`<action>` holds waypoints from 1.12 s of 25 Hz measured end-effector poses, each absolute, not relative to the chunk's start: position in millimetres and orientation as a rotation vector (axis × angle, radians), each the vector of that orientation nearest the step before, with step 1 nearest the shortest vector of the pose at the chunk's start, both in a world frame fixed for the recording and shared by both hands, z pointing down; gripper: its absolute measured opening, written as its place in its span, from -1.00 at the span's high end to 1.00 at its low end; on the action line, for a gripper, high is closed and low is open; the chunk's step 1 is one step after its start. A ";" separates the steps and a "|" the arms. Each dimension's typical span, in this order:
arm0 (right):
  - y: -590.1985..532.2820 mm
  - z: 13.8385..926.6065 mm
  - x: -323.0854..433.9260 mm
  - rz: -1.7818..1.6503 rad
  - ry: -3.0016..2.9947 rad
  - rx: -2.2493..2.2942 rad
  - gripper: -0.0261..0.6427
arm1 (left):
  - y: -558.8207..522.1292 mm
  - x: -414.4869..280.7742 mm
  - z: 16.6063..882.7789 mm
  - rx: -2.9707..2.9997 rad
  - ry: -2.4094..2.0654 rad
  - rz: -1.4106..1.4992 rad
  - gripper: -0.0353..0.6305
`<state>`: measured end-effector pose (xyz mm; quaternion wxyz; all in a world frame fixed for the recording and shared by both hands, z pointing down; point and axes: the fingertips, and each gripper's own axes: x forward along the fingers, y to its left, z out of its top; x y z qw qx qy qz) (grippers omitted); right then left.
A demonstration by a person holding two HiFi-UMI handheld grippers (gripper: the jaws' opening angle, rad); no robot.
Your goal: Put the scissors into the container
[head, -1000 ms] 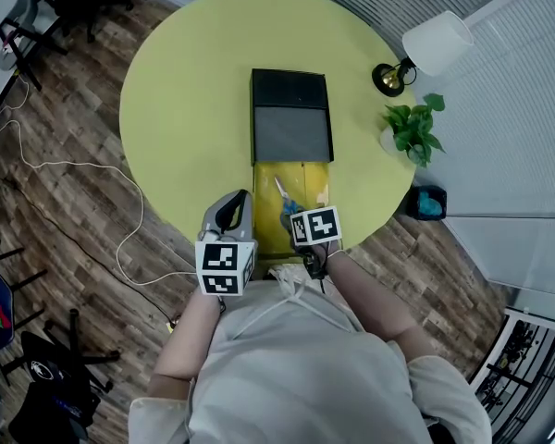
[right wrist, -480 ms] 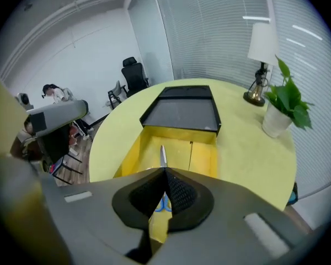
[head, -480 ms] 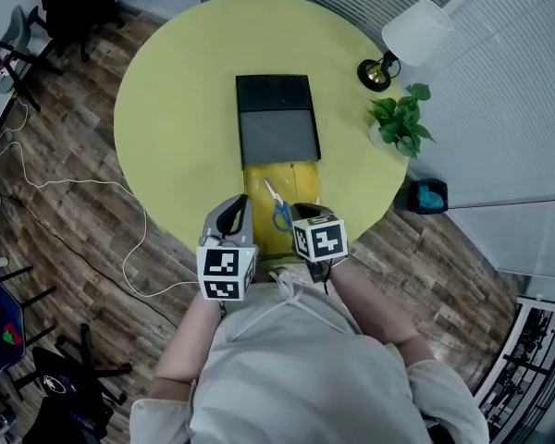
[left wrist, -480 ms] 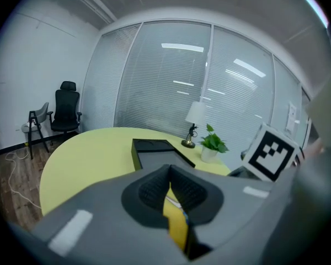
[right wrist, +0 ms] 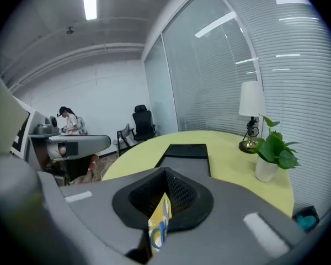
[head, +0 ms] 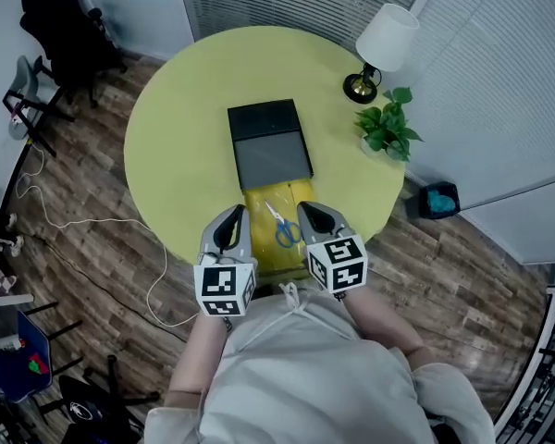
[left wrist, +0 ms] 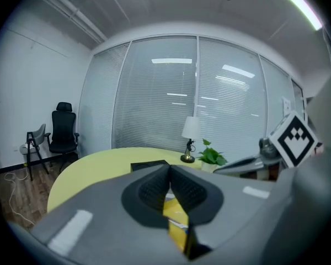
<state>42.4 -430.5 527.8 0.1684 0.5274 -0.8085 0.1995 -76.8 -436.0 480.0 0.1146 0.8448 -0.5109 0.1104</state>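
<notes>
Round yellow-green table (head: 176,146), seen from above. A lamp (head: 379,49) and a potted plant (head: 385,129) stand at its far right edge.

Black rectangular container (head: 270,146) sits open near the table's centre, nothing visible inside it.

Yellow sheet (head: 296,197) lies flat between the container and the person's edge of the table, its far end touching the container.

Left gripper (head: 232,218) hangs over the sheet's left edge, fingers pressed together, nothing between them. Right gripper (head: 312,213) hangs over the sheet's right edge, fingers likewise together and empty.

Blue-handled scissors (head: 284,229) lie on the sheet between the two grippers, blades pointing toward the container, outside it and not gripped.
</notes>
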 end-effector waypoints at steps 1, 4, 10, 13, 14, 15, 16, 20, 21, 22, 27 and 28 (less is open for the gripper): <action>-430.3 518.6 41.7 0.559 -2.341 1.504 0.93 | -434.9 -75.7 474.9 2.486 -1.502 0.319 0.88; -427.1 493.6 38.0 0.530 -2.452 1.492 0.93 | -427.8 -69.9 458.5 2.529 -1.495 0.288 0.88; -424.1 471.1 37.4 0.435 -2.526 1.486 0.93 | -420.1 -57.0 442.8 2.616 -1.485 0.278 0.88; -422.4 470.5 35.9 0.462 -2.537 1.470 0.93 | -419.6 -58.1 442.8 2.598 -1.495 0.265 0.88; -422.1 470.7 35.4 0.478 -2.540 1.463 0.93 | -420.0 -58.8 442.2 2.592 -1.500 0.259 0.88; -421.7 471.0 34.9 0.488 -2.540 1.456 0.93 | -420.3 -59.3 441.6 2.587 -1.504 0.255 0.88; -421.1 471.5 34.5 0.489 -2.537 1.450 0.93 | -420.4 -59.4 441.3 2.584 -1.507 0.252 0.88; -417.0 476.1 34.6 0.481 -2.529 1.433 0.93 | -418.5 -57.4 446.6 2.572 -1.510 0.262 0.88; -416.1 477.4 34.7 0.484 -2.529 1.429 0.93 | -417.9 -56.7 448.2 2.569 -1.509 0.265 0.88; -415.4 478.3 34.6 0.486 -2.527 1.426 0.93 | -417.4 -55.8 449.1 2.567 -1.507 0.268 0.88; -415.5 478.4 32.5 0.466 -2.516 1.408 0.93 | -417.4 -49.1 444.9 2.582 -1.505 0.257 0.88; -414.9 478.2 32.3 0.466 -2.517 1.405 0.93 | -417.0 -48.1 445.0 2.582 -1.503 0.257 0.88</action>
